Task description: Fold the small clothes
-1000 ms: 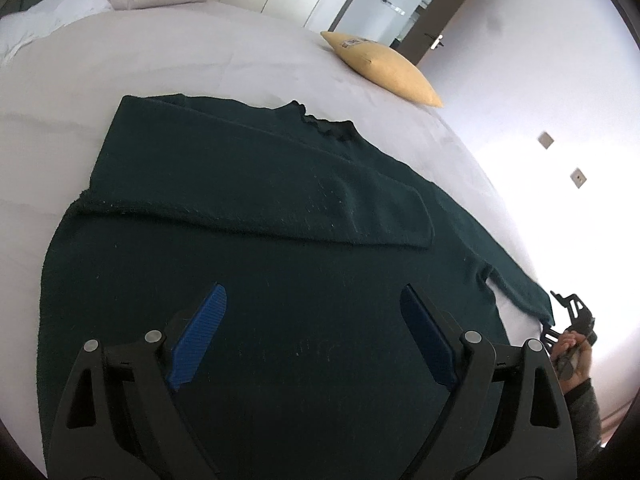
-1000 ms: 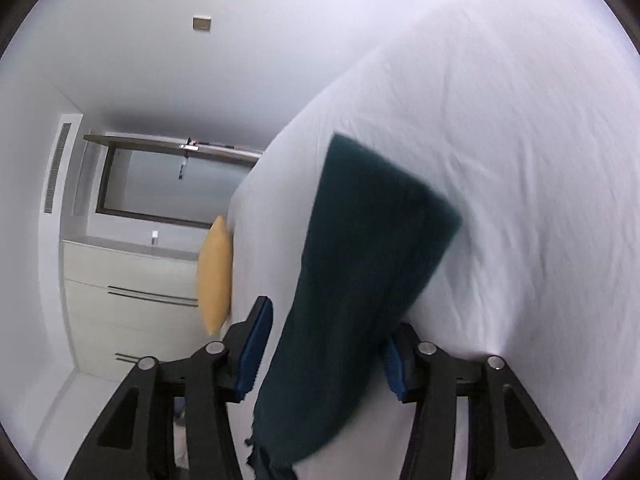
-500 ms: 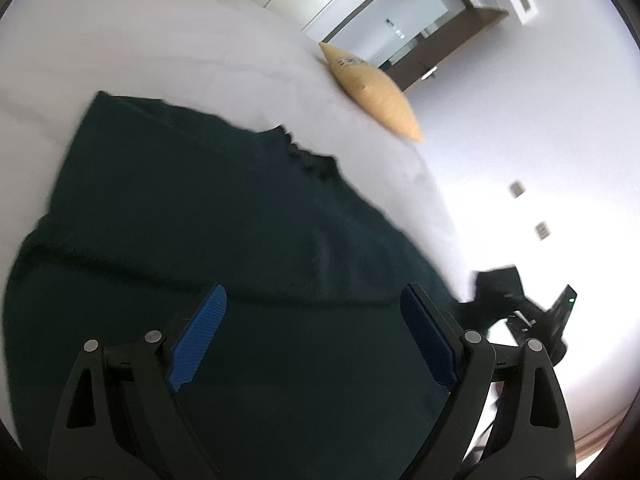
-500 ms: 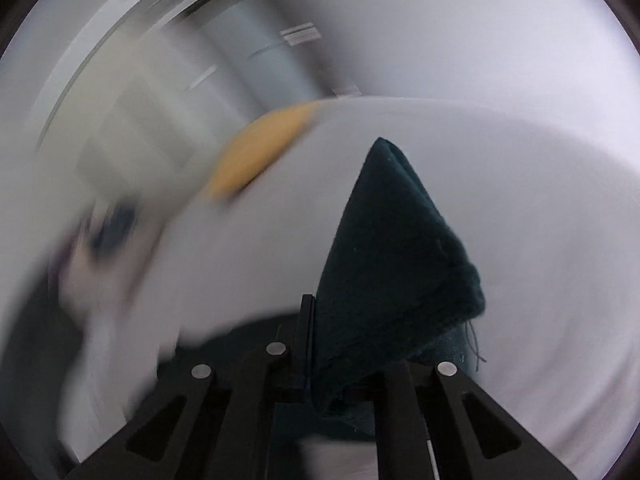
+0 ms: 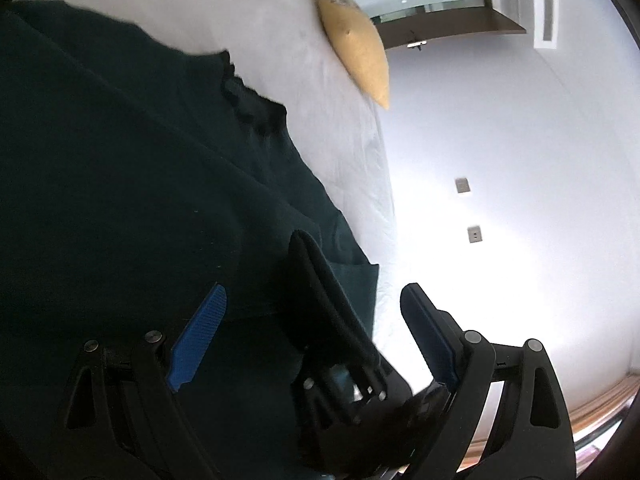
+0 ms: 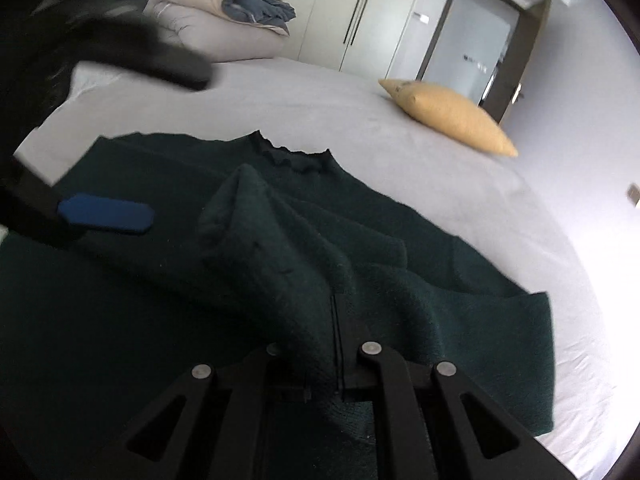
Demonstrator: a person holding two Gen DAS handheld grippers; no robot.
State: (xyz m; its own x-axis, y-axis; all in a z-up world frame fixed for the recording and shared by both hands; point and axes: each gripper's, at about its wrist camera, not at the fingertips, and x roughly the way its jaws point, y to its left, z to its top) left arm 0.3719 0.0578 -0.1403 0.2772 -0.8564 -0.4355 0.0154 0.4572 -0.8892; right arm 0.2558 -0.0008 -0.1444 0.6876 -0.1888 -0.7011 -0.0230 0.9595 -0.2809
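Observation:
A dark green knit sweater (image 5: pixel 120 160) lies spread flat on the white bed (image 5: pixel 280 20), its neckline toward the far side. My right gripper (image 6: pixel 336 320) is shut on the sweater's sleeve (image 6: pixel 260 236), which hangs bunched over the jaws above the sweater's body (image 6: pixel 100 312). My left gripper (image 5: pixel 312 292) is open just above the sweater near its right edge, with nothing pinched. In the left wrist view the right gripper's black fingers (image 5: pixel 332 312) sit between my left gripper's blue pads (image 5: pixel 196 340). One left pad (image 6: pixel 106 214) shows at the left of the right wrist view.
A yellow pillow (image 6: pixel 448 118) lies on the bed beyond the sweater. Folded duvets (image 6: pixel 216 12) are piled at the far end, before white wardrobes and a door. The bed's right edge (image 5: pixel 384 208) runs along a white wall with two switch plates.
My right gripper closed on the sleeve and carried it from the bed's edge over the sweater's body. My left gripper swung right and rolled, now beside the right gripper.

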